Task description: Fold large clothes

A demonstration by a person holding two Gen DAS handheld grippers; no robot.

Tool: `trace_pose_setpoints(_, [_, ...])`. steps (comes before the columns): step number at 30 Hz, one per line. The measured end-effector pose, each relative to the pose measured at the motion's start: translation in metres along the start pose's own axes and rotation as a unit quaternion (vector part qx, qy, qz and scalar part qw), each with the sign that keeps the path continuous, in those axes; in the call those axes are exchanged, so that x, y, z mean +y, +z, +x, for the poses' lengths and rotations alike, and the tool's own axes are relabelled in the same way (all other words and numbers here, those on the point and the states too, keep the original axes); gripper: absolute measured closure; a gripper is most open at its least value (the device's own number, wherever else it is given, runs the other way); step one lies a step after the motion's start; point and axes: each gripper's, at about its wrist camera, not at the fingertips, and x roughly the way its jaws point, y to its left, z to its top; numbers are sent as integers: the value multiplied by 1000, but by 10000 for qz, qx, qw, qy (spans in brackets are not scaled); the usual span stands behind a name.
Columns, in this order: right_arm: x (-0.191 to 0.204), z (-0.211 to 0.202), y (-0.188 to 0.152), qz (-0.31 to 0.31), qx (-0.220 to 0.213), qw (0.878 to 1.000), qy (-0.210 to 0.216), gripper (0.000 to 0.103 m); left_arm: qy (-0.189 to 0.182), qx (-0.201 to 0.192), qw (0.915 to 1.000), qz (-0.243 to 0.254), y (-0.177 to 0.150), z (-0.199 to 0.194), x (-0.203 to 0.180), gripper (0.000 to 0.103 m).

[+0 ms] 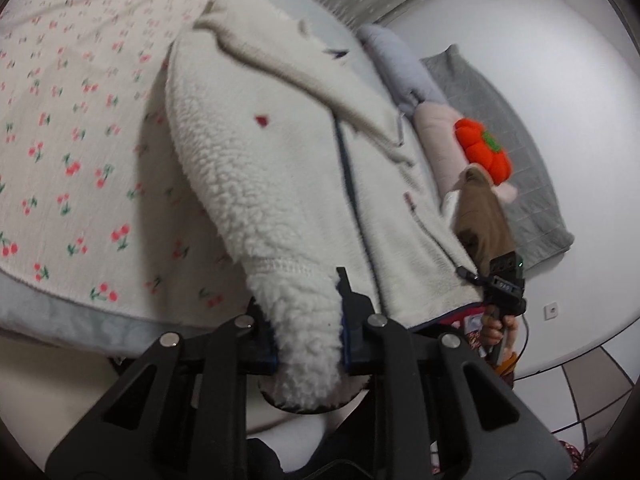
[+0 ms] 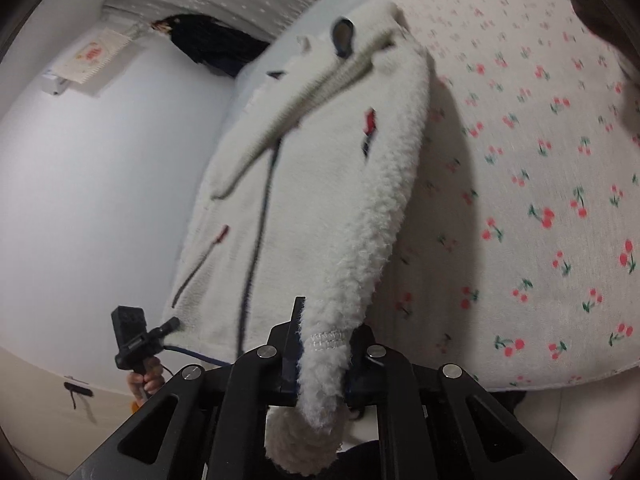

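A white fleece jacket (image 1: 280, 152) with a dark zip lies front up on the bed. Its two sleeves run toward the near edge. In the left wrist view, my left gripper (image 1: 300, 300) is shut on the fluffy cuff of one sleeve (image 1: 256, 208), and the cuff end bulges out behind the jaws. In the right wrist view, the same jacket (image 2: 312, 152) stretches away, and my right gripper (image 2: 328, 320) is shut on the stitched cuff of the other sleeve (image 2: 368, 224). Each sleeve is lifted off the sheet near the jaws.
A cherry-print sheet (image 1: 72, 140) covers the bed (image 2: 540, 200). Beyond the jacket lie a grey pillow (image 1: 400, 68), a pink cushion (image 1: 440, 140), an orange pumpkin plush (image 1: 484, 148) and a grey blanket (image 1: 512, 168). Dark clothes (image 2: 216, 44) hang by the white wall.
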Motion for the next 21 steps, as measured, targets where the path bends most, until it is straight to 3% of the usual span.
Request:
trace_pose_setpoints(8, [42,-36,59,-332,-924,9946,332,91,-356,-806,9959,209,56,-24,-34,81])
trace_pose_setpoints(15, [73,-36,135,-407,-1529,9864,438,91,-321,-1408,9890,327,147,-37,-54,81])
trace_pose_setpoints(21, [84,-20,215,-482,-1929,9795,316,91,-91,-1691,9850,342,237,-14,-61,81])
